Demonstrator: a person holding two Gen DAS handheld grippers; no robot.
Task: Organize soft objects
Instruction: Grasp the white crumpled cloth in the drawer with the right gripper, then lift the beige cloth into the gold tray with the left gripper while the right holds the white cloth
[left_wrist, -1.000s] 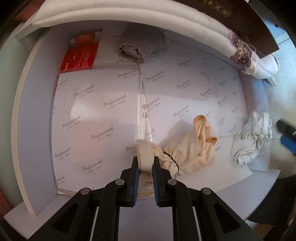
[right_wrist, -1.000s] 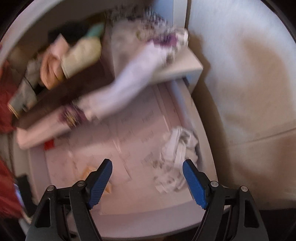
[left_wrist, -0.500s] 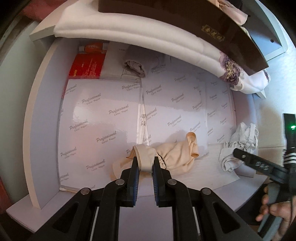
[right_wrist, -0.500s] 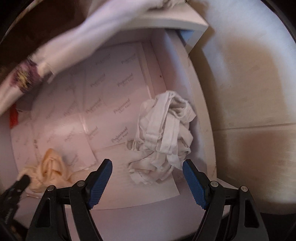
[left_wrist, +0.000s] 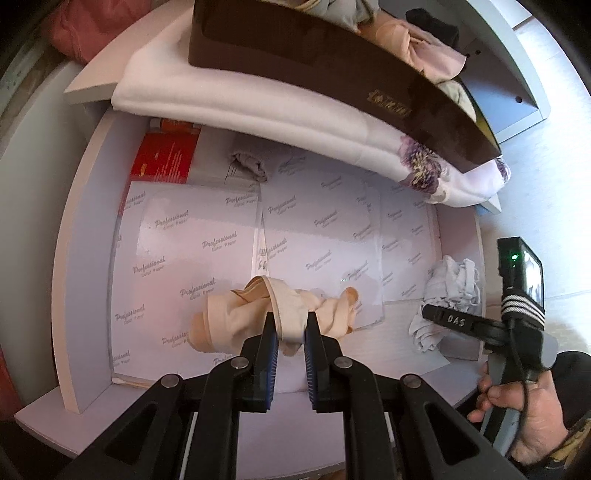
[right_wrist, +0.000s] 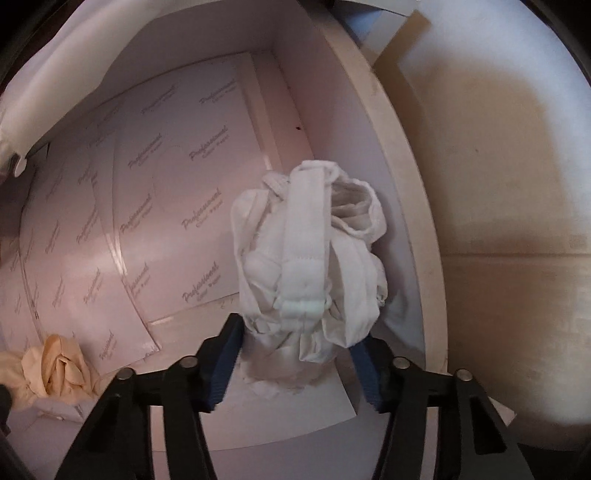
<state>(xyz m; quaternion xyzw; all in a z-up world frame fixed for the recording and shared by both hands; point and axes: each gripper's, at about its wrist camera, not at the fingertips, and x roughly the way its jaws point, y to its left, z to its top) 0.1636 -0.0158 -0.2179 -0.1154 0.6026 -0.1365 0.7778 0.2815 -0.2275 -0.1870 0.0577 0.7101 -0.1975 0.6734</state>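
Left tongs (left_wrist: 289, 334) clamped on a fold of the beige garment (left_wrist: 258, 314); the rest of the garment hangs bunched around the blue pads, over the white drawer (left_wrist: 85, 258); drawer floor lined with glossy sheets printed "Professional" (left_wrist: 207, 236). Right tongs (right_wrist: 295, 356) point steeply down into the drawer's right end, jaws closing with the crumpled white garment (right_wrist: 310, 258) between them; both pads lie at the bundle's lower sides, firm pressure cannot be confirmed. The white garment sits on the liner just beside the drawer's right wall (right_wrist: 402, 221); seen from the left wrist, the same bundle (left_wrist: 452, 291) lies well apart from the beige one, with the right tool and the person's hand (left_wrist: 517, 413) gripping its handle at the edge. At the drawer's back: a red printed packet (left_wrist: 166, 158) and a small grey cloth (left_wrist: 247, 166); above them a folded white textile with a purple flower print (left_wrist: 258, 103), carrying a dark brown box (left_wrist: 332, 70) filled with soft items.
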